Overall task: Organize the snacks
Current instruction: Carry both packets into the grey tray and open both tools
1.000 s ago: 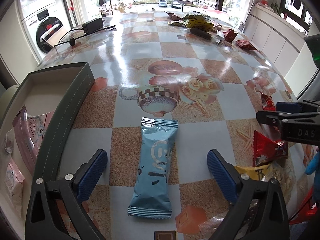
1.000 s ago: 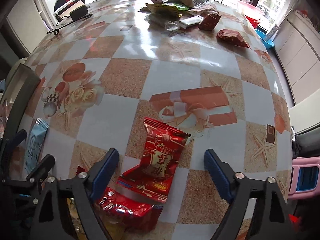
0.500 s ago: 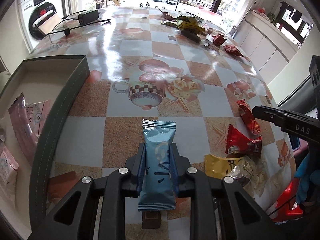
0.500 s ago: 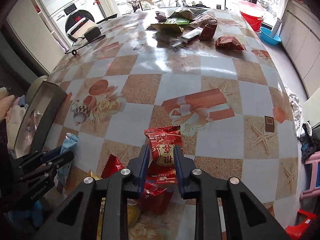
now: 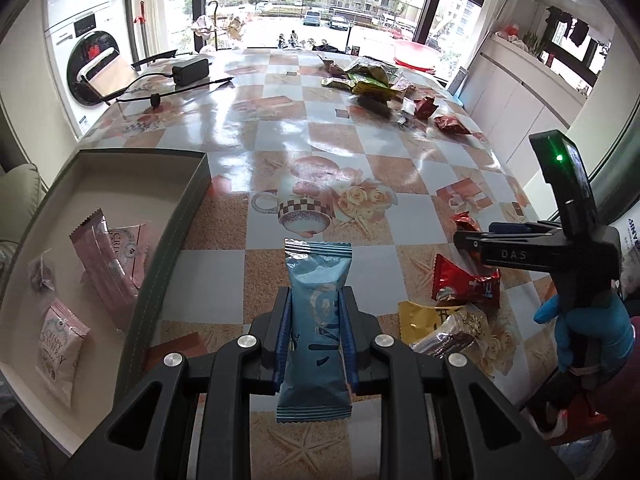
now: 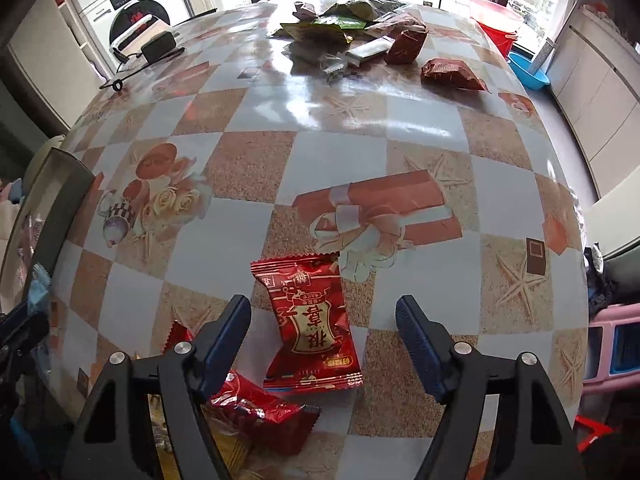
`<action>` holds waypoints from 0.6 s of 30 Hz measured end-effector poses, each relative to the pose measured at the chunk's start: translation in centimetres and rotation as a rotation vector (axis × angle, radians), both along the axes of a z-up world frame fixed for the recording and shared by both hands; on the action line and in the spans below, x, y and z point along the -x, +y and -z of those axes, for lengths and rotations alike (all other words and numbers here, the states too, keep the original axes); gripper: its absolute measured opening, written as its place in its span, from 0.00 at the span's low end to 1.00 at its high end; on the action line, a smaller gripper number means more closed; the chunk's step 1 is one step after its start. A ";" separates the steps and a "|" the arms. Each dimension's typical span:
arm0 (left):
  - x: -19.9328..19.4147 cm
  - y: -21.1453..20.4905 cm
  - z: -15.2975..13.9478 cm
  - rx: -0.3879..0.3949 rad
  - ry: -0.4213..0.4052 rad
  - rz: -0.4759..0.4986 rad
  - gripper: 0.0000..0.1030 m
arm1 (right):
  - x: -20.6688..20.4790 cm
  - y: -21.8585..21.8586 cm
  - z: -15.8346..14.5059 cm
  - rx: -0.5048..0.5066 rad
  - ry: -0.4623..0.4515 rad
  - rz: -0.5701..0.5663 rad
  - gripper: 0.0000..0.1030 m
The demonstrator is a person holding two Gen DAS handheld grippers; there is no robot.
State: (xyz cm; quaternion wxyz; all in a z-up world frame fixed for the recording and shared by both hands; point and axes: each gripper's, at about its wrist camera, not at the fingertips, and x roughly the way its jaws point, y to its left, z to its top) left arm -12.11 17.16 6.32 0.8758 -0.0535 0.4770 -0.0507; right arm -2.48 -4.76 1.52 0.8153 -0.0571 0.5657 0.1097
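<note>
My left gripper [image 5: 316, 300] is shut on a light blue snack packet [image 5: 316, 268] and holds it a little above the checked table. To its left stands an open dark green box [image 5: 172, 232] with pink packets [image 5: 108, 256] inside. My right gripper [image 6: 322, 308] hovers low over the table, its jaws opening. A red snack packet [image 6: 312, 320] lies flat between the blue pads, touched by neither. In the left wrist view the right gripper [image 5: 476, 236] shows from the side, held by a blue-gloved hand [image 5: 588, 320].
Another red packet [image 6: 256, 412] and a yellow one [image 5: 416, 312] lie near the front edge. A heap of snack packets [image 6: 340, 24] and a dark red packet [image 6: 452, 74] sit at the far end. A black power adapter [image 5: 190, 70] with cable lies far left.
My left gripper closed on the blue packet and rose with it. My right gripper closed on the red packet, then opened again, leaving the packet flat on the table.
</note>
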 end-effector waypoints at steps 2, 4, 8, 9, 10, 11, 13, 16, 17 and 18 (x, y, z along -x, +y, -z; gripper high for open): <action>0.3 0.3 -0.2 0.004 -0.003 -0.007 0.24 | 0.2 0.3 -0.1 0.060 -0.040 -0.014 0.46; 0.4 0.6 -0.3 0.010 -0.002 -0.013 0.24 | 0.3 0.4 -0.3 0.057 -0.037 -0.017 0.31; 0.7 1.3 -1.0 0.030 -0.013 -0.022 0.24 | 0.6 -0.3 -1.6 -0.033 -0.033 0.006 0.25; 0.8 1.5 -1.3 0.031 -0.019 -0.025 0.24 | 0.7 -0.5 -2.1 -0.086 -0.024 0.014 0.25; 1.0 1.9 -1.6 0.032 -0.027 -0.027 0.24 | 0.7 -0.5 -2.7 -0.135 -0.017 0.018 0.25; 1.1 2.2 -2.0 0.034 -0.035 -0.030 0.24 | 0.8 -0.2 -3.4 -0.168 -0.016 0.015 0.26; 1.5 3.0 -2.8 0.039 -0.053 -0.041 0.24 | 1.1 1.0 -4.9 -0.216 -0.021 -0.011 0.25; 1.9 4.8 -3.8 0.030 -0.079 -0.070 0.24 | 1.5 3.9 -6.6 -0.277 -0.020 -0.070 0.26; 2.2 5.6 -4.0 0.025 -0.087 -0.084 0.24 | 1.7 4.9 -7.0 -0.292 -0.016 -0.091 0.26; 2.4 6.3 -4.2 0.019 -0.092 -0.096 0.24 | 1.9 6.1 -7.3 -0.306 -0.010 -0.113 0.26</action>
